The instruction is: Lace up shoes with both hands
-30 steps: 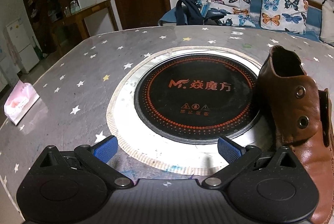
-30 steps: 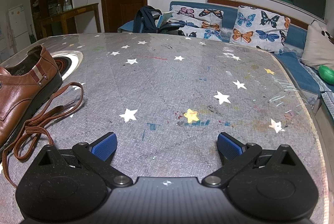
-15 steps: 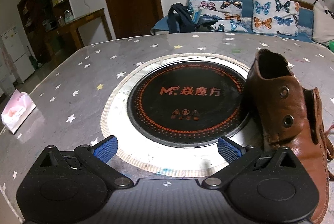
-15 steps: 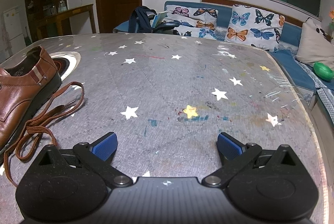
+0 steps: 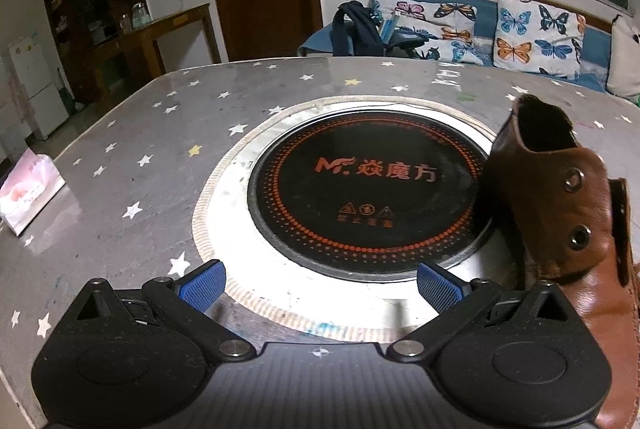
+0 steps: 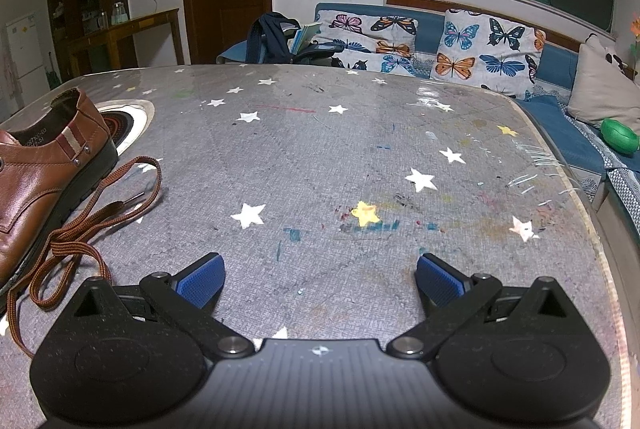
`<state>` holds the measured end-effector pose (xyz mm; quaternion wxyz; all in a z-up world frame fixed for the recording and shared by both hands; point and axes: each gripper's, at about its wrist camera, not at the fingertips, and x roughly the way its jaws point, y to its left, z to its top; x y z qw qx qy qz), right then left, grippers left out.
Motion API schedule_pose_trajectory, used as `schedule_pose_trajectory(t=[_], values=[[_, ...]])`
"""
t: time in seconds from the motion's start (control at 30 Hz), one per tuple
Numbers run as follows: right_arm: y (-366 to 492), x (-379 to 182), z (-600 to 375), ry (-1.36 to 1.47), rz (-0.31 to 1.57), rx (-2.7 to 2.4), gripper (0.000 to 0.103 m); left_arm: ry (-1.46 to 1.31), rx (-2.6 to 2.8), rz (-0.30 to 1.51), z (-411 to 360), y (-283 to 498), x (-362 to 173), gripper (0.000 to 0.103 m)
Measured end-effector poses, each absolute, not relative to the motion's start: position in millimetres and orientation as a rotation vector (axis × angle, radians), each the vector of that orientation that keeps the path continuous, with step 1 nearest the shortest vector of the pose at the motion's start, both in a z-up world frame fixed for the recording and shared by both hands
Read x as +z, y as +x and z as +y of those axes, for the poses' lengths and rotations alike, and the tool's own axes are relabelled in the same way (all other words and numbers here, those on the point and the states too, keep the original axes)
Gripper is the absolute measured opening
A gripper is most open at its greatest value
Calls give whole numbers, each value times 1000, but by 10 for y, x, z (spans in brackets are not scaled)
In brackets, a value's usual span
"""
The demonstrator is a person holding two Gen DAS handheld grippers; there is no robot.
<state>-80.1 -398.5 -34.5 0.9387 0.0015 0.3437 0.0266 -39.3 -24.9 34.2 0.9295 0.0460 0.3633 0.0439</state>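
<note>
A living room at night, with a blue sofa (image 6: pixel 560 69) carrying butterfly cushions along the far wall. In front stands a grey table (image 6: pixel 340 157) dotted with stars, a round black induction hob (image 5: pixel 368 189) set into its middle. A brown leather shoe (image 5: pixel 560 213) rests beside the hob's right edge, its brown lace (image 6: pixel 80 237) lying loose on the table. The left gripper (image 5: pixel 320 283) and right gripper (image 6: pixel 320 281) hover with jaws spread wide, holding nothing.

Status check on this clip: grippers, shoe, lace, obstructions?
Left gripper open, empty. Right gripper open, empty. Brown shoe eyelets unlaced; lace loose on table. Nothing in the way.
</note>
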Motion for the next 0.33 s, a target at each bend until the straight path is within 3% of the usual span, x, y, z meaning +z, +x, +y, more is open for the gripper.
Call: schedule_pose_trajectory(t=[0.33], values=[[-807, -346, -3988, 3, 701, 54, 103, 59, 165, 692, 74, -204, 254, 103]])
